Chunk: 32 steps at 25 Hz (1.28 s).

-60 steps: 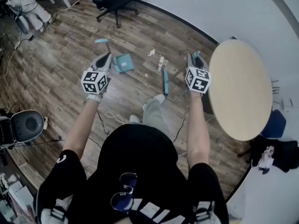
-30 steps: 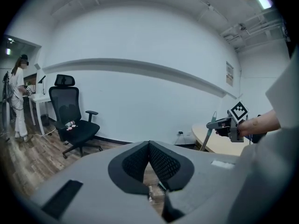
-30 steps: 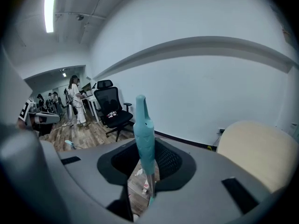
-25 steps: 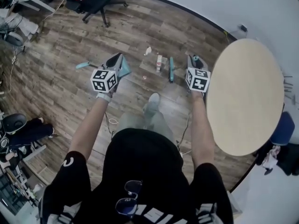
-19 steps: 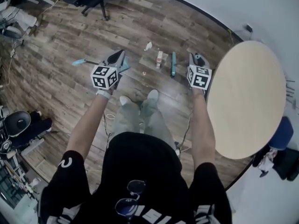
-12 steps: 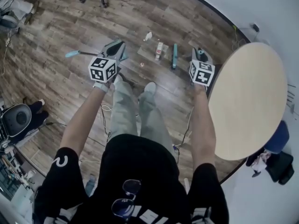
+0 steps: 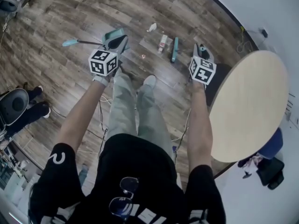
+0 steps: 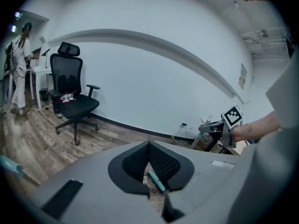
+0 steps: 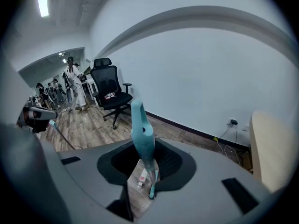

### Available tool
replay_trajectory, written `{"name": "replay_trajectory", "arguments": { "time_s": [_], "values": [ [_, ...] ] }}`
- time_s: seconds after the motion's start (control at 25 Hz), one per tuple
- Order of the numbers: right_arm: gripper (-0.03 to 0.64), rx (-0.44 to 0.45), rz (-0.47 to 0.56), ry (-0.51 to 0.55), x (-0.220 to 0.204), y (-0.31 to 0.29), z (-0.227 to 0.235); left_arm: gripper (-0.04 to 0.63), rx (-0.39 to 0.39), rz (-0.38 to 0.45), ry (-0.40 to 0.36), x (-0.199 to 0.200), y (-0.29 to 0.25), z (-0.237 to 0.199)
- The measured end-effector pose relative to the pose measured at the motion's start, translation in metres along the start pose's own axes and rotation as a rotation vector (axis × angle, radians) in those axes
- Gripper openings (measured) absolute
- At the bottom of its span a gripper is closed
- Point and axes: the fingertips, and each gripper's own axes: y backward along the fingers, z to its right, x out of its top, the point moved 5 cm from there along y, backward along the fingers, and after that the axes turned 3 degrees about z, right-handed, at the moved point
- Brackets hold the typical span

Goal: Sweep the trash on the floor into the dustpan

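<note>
Head view: trash (image 7: 163, 41) lies near the wall edge of the floor (image 7: 70, 13), flanked by dustpan (image 7: 115, 33) and broom (image 7: 174, 49) so one stroke could carry it in. Right gripper (image 9: 145, 164) clamps the broom handle; left gripper (image 7: 117, 45) is closed, seemingly on the dustpan's rod.

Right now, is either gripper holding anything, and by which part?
The right gripper is shut on the broom, gripping its teal handle just below the top end. The left gripper is shut with nothing between its jaws.
</note>
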Motion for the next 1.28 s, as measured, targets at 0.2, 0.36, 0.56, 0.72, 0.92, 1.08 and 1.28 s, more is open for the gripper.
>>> {"name": "replay_trajectory", "arguments": {
  "time_s": [0.2, 0.36, 0.56, 0.72, 0.92, 1.08, 1.28],
  "values": [
    [0.089, 0.017, -0.009, -0.010, 0.000, -0.017, -0.037, -0.003, 0.032, 0.009, 0.032, -0.007, 0.018, -0.027],
    [0.089, 0.030, -0.012, -0.027, 0.003, -0.031, -0.071, -0.003, 0.054, 0.015, 0.050, -0.009, 0.034, -0.053],
    [0.091, 0.034, -0.024, -0.020, 0.006, -0.047, -0.117, -0.003, 0.073, 0.023, 0.077, -0.011, 0.054, -0.092],
    [0.092, 0.022, -0.036, -0.015, 0.013, -0.058, -0.151, -0.003, 0.077, 0.019, 0.093, -0.009, 0.067, -0.126],
    [0.094, 0.004, -0.043, -0.036, 0.017, -0.074, -0.194, -0.003, 0.078, 0.012, 0.105, -0.008, 0.083, -0.171],
    [0.097, 0.001, -0.047, -0.053, 0.027, -0.090, -0.228, -0.003, 0.075, 0.008, 0.069, 0.000, 0.095, -0.201],
    [0.097, 0.014, -0.046, -0.059, 0.036, -0.105, -0.272, -0.003, 0.085, 0.025, 0.081, 0.004, 0.111, -0.235]
  ]
}}
